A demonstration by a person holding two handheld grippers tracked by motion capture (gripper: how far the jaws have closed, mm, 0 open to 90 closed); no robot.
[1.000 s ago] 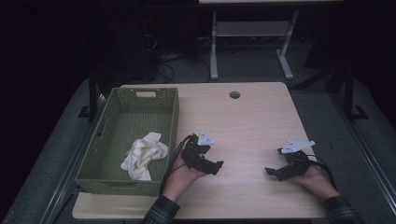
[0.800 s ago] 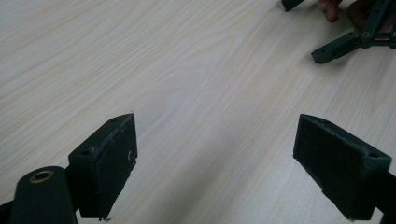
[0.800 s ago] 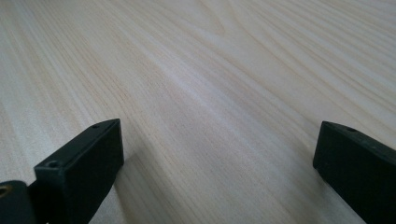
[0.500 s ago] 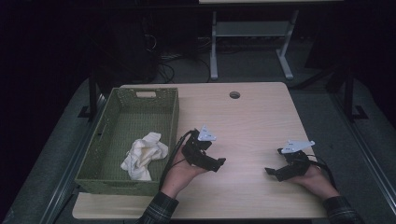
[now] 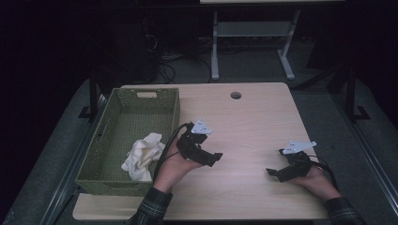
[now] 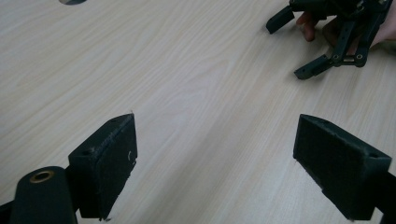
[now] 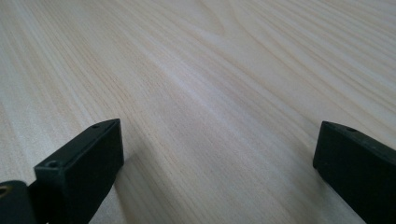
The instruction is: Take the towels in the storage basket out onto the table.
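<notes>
Lying in basket (image 5: 170,108), cloth (image 5: 142,154) beside left tongs (image 5: 217,158)

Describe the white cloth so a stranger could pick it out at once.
Find the wooden table, then the green woven basket at its left edge. The white cloth lies crumpled in the basket's near half, the one pale, soft thing inside it.

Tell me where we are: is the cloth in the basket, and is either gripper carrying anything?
Looks done: the white cloth lies crumpled inside the green basket, near its front right corner. In hand: nothing. The left gripper is open over bare table, and the right gripper is open too, low over the wood. Left: no other loose item shows on the table, so probably only parking the grippers.
</notes>
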